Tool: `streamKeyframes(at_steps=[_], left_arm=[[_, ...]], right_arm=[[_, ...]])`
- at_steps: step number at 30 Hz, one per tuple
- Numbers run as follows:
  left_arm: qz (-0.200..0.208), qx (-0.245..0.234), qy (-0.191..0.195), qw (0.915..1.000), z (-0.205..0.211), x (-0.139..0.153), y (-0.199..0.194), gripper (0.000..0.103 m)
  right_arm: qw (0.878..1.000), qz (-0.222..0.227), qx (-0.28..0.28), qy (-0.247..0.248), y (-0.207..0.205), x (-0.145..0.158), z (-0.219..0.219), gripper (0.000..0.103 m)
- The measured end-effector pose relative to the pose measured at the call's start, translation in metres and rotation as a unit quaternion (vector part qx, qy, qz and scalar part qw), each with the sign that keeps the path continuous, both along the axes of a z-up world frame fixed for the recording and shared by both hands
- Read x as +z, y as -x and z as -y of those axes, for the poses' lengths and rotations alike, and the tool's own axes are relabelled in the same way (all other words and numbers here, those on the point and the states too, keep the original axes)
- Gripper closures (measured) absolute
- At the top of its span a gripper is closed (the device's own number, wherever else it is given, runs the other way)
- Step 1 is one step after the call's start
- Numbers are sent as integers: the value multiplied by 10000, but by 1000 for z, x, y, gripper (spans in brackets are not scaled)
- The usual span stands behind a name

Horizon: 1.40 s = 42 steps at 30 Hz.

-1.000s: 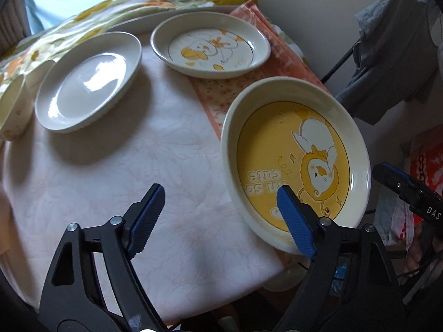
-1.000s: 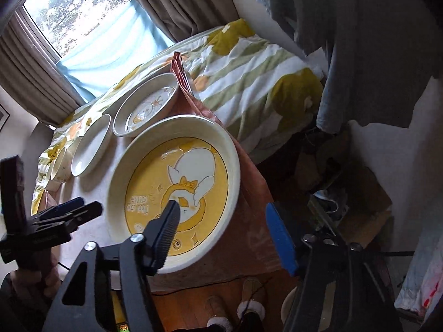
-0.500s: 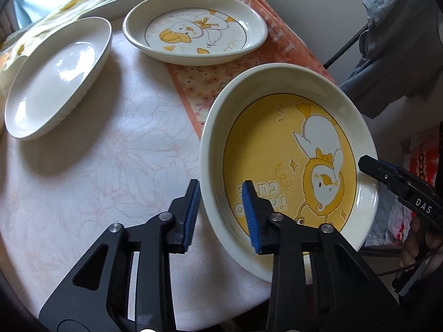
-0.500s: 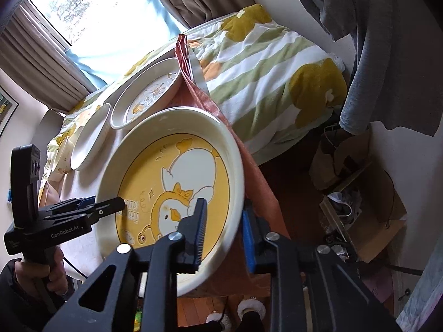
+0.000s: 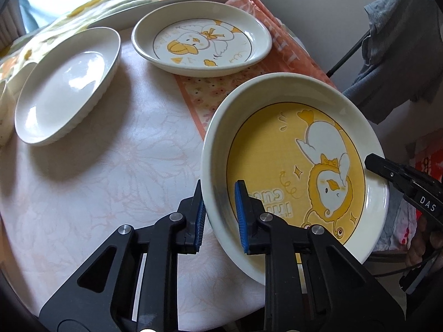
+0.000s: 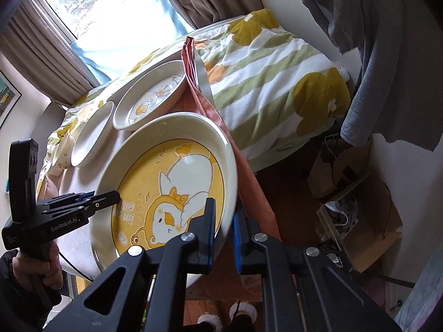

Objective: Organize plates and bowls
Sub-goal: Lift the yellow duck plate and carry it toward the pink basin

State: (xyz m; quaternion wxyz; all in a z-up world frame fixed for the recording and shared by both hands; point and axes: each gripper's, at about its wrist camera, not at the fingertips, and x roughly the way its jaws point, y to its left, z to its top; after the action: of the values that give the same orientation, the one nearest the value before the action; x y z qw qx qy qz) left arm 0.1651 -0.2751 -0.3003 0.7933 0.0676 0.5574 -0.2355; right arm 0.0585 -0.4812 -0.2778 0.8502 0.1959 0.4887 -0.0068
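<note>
Yellow plate [image 5: 279, 149] tilted, both tools clamping rim

Bare cloth [image 5: 110, 182] betw plates (duck plate [image 5: 202, 45] behind).

"DAS" is printed on the right gripper [image 5: 398, 182] body. "GenRobot.AI" is printed on the left gripper [image 6: 106, 197]. The yellow plate [image 5: 263, 149] lettering is read, probably, as "I'm so cute".
</note>
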Motion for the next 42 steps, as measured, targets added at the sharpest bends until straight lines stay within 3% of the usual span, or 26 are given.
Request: streamKeyframes(at_steps=[10, 15, 20, 31, 42], left_arm=[[402, 536, 91, 9977, -42, 47, 5, 86], [617, 1102, 88, 9920, -90, 76, 13, 86], [682, 1651, 2, 9839, -149, 87, 23, 86], [436, 2111, -226, 9762, -261, 55, 34, 86], [245, 1941, -44, 9807, -303, 6, 21, 86]], right_arm=[[9979, 327, 529, 199, -20, 32, -25, 92], [9928, 491, 1079, 188, -38, 55, -62, 91], [9847, 545, 1649, 106, -55, 60, -113, 91], [9754, 171, 2192, -140, -70, 21, -239, 91], [9796, 76, 2009, -20, -75, -16, -281, 91]])
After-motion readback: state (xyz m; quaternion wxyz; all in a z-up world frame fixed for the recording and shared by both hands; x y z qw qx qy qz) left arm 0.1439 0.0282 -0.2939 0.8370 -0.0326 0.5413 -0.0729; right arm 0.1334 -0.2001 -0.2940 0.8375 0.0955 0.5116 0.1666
